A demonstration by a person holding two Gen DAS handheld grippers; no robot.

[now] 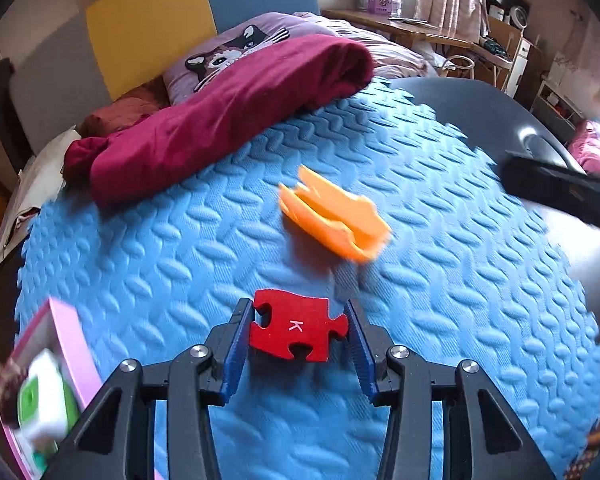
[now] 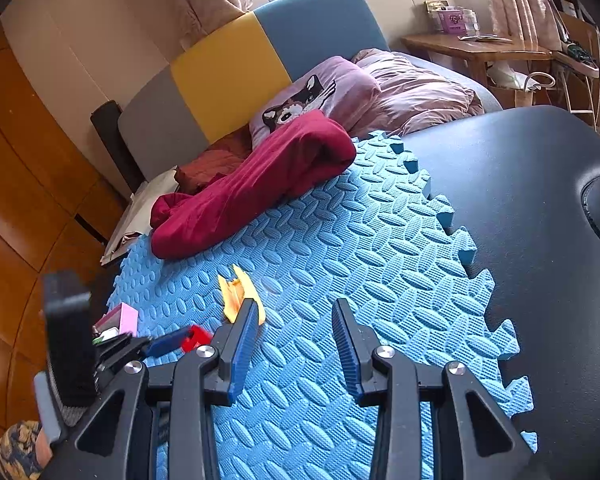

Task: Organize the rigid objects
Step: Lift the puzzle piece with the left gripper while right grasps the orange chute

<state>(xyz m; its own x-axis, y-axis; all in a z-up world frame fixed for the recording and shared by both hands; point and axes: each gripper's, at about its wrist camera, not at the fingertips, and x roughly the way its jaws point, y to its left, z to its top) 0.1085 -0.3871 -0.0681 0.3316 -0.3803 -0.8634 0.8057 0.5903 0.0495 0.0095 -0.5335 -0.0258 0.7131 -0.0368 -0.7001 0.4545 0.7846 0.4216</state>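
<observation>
My left gripper (image 1: 298,330) is shut on a red jigsaw piece (image 1: 296,330) marked K and holds it just above the blue foam mat (image 1: 440,260). An orange plastic holder (image 1: 334,212) lies on the mat beyond it. My right gripper (image 2: 296,312) is open and empty over the mat (image 2: 360,248). In the right wrist view the orange holder (image 2: 236,290) lies just past the left finger, and the left gripper with the red piece (image 2: 194,338) is at lower left.
A dark red cloth (image 1: 220,116) lies across the mat's far edge, with pillows behind. A pink box (image 1: 48,380) sits at the mat's left edge. A dark padded table (image 2: 540,220) extends right of the mat. The right gripper's body (image 1: 560,192) shows at right.
</observation>
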